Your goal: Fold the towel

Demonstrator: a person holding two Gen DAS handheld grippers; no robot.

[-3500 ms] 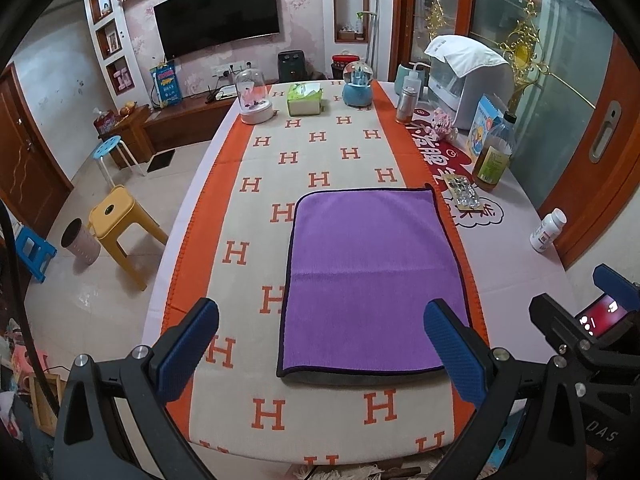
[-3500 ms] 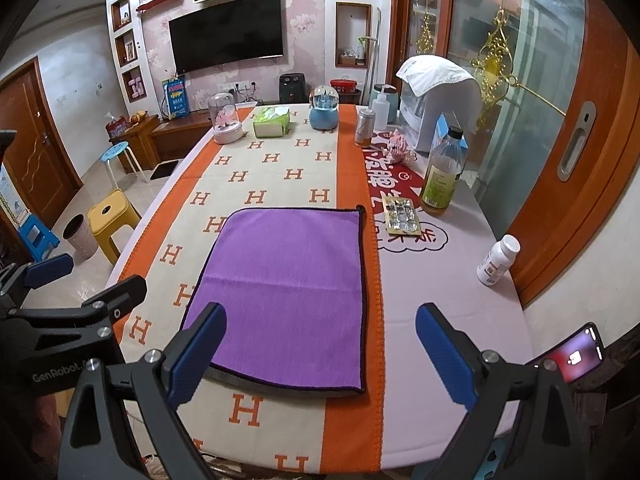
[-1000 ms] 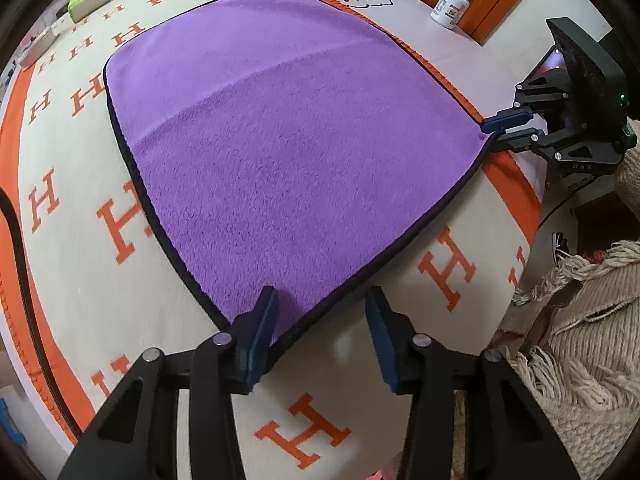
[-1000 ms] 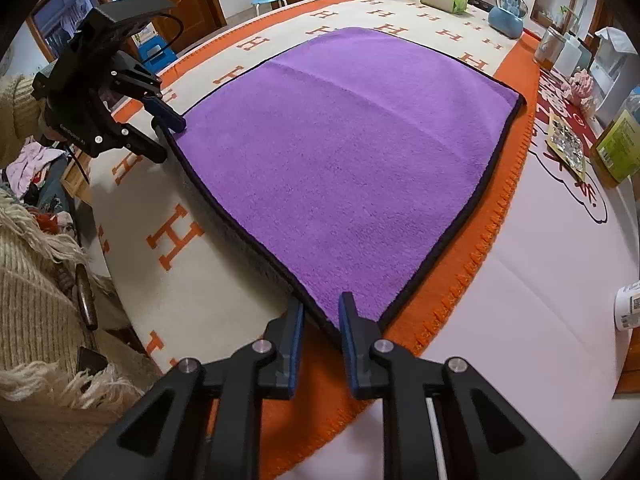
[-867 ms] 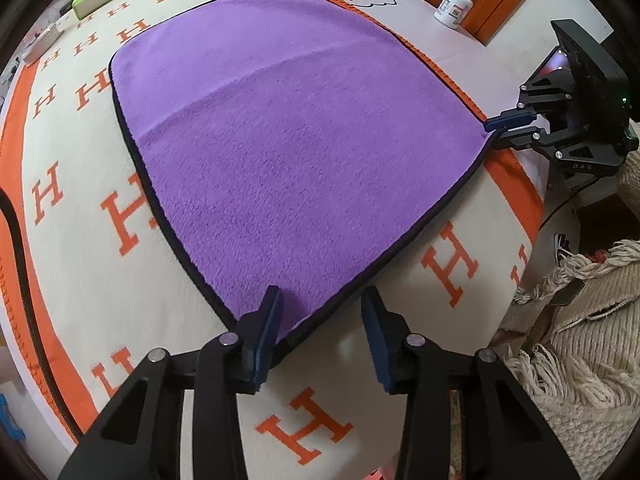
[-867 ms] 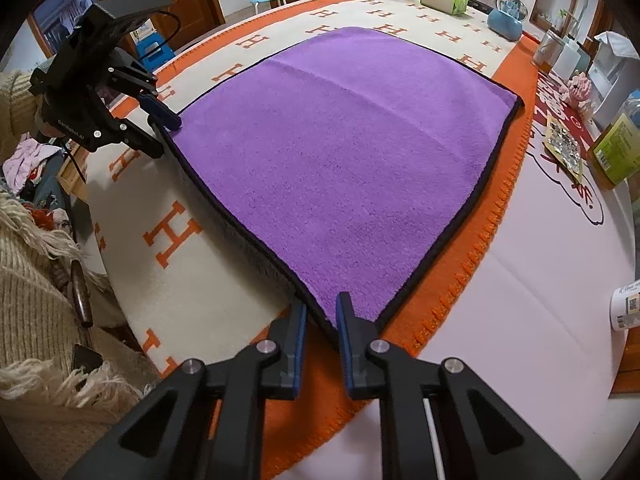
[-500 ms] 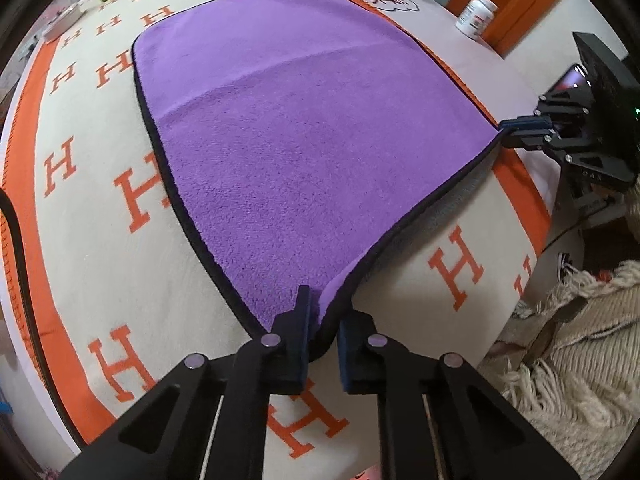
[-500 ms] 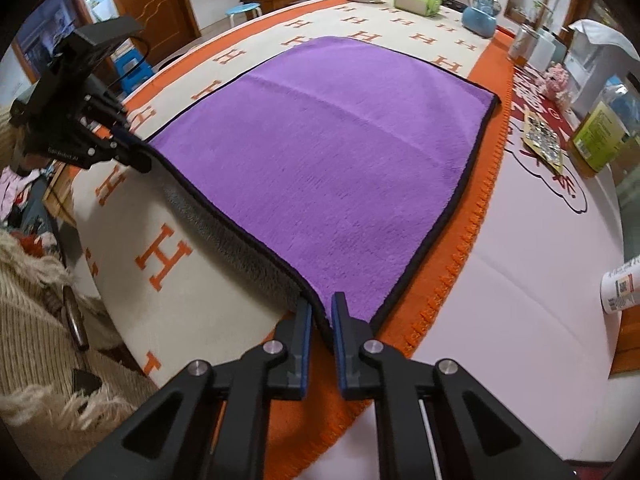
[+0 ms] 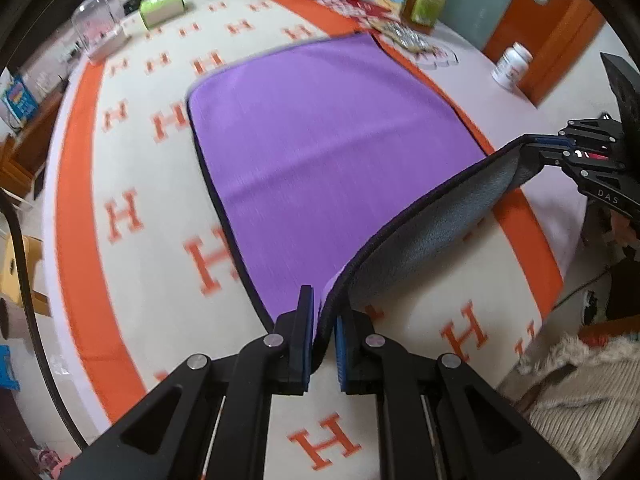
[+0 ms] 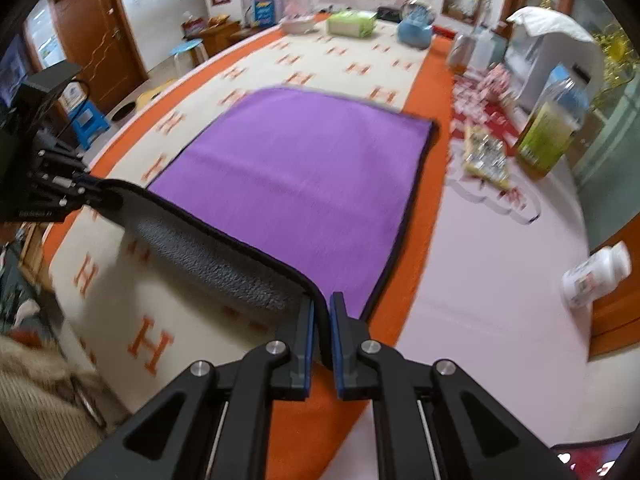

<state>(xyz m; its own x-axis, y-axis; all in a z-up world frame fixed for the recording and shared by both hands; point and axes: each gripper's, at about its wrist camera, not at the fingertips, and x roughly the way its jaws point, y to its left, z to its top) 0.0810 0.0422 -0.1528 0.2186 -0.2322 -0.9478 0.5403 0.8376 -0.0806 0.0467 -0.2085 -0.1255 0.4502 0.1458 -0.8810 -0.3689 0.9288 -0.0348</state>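
Slippage is the risk: the left gripper (image 9: 323, 322) and right gripper (image 10: 323, 322) each pinch a near corner of the purple microfibre towel (image 9: 320, 136), seemingly thinly, lifting its near edge off the counter (image 9: 160, 264); uneven carrying would skew the fold.

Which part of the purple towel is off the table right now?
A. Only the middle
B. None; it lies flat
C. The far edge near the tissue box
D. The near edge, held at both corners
D: the left tongs and right tongs each pinch a near corner of the towel, and its grey underside shows between them.
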